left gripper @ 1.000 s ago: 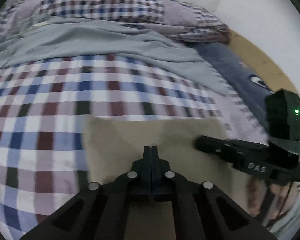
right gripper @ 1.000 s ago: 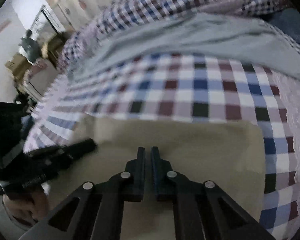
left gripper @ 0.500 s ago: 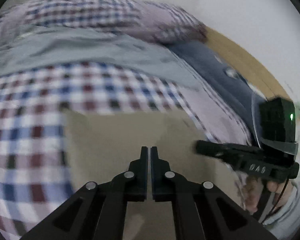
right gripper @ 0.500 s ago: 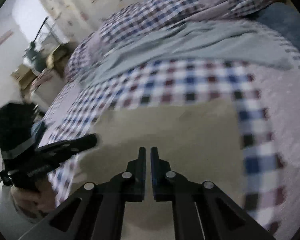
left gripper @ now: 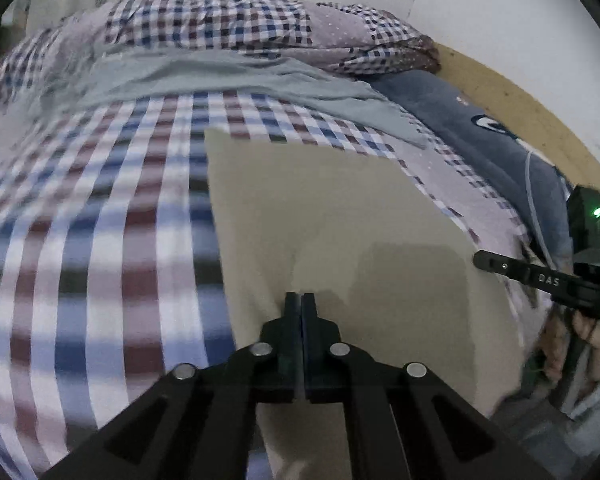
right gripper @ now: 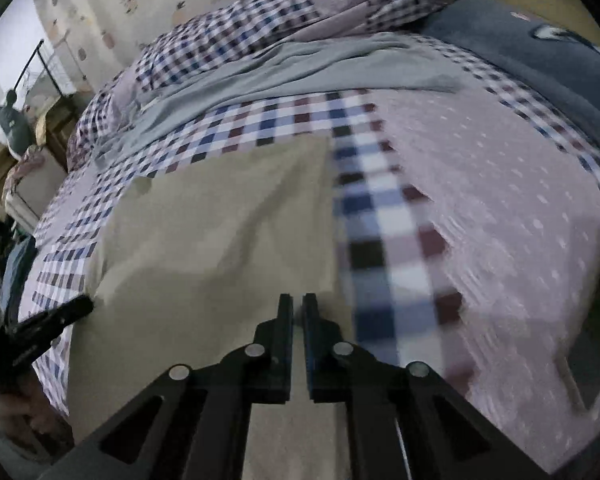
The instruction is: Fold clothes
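Note:
A beige garment (left gripper: 320, 208) lies folded flat as a rectangle on the checked bedsheet (left gripper: 100, 220). My left gripper (left gripper: 302, 300) hovers over its near part, fingers pressed together, and nothing shows between them. In the right wrist view the same beige garment (right gripper: 220, 220) fills the middle. My right gripper (right gripper: 297, 300) is over its near right corner with only a narrow slit between the fingers. The right gripper (left gripper: 480, 258) shows at the cloth's right edge and the left gripper (right gripper: 86, 304) at its left edge.
A grey garment (left gripper: 220, 76) lies spread beyond the beige one, with a bunched checked quilt (left gripper: 220, 28) behind it. A dark blue cushion (left gripper: 480, 140) rests against the wooden headboard (left gripper: 520, 108). Hands (left gripper: 588, 340) hold the grippers. Furniture (right gripper: 20, 152) stands beyond the bed's left side.
Both grippers have drawn apart toward opposite edges of the beige garment and the views have swung. The left fingers showed a thin gap half a second ago and now touch.

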The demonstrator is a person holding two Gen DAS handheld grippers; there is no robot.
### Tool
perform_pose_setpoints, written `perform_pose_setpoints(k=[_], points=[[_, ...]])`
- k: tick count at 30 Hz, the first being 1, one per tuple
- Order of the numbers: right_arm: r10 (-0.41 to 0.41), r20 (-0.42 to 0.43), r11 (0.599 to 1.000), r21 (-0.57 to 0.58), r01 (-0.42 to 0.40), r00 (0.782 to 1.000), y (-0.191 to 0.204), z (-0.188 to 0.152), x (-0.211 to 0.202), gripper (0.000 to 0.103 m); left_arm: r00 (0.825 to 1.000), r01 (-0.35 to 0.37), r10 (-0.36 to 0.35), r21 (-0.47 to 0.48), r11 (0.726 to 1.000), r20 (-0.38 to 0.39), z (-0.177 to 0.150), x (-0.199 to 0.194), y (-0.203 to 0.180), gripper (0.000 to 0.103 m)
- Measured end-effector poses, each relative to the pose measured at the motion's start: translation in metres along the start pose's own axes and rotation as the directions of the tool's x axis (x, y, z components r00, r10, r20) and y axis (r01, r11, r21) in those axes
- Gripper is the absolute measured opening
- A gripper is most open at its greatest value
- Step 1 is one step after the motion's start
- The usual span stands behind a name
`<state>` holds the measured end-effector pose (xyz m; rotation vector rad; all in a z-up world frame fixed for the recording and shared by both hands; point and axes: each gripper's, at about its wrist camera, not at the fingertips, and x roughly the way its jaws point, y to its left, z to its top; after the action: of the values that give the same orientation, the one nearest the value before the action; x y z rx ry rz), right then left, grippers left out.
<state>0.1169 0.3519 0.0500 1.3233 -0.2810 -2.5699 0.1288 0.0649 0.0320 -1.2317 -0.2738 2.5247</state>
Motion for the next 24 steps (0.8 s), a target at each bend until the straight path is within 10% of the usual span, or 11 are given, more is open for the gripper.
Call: perform_pose_setpoints(k=[10,24], points=[[0.065,0.037,0.998,-0.027,-0.064,0.997,0.010,-0.054,-0.052,0.006,0.977,0.212,-0.212,0.007,0.977,-0.005,-0.061,-0.049,-0.030,0.009],[0.057,-0.110,0.994,-0.083,-0.066,0.992,0.037,-0.106,-0.031,0.005,0.984,0.096,-0.086,0.058,0.994,-0.156,-0.098,-0.024,-0.040,0.009]])
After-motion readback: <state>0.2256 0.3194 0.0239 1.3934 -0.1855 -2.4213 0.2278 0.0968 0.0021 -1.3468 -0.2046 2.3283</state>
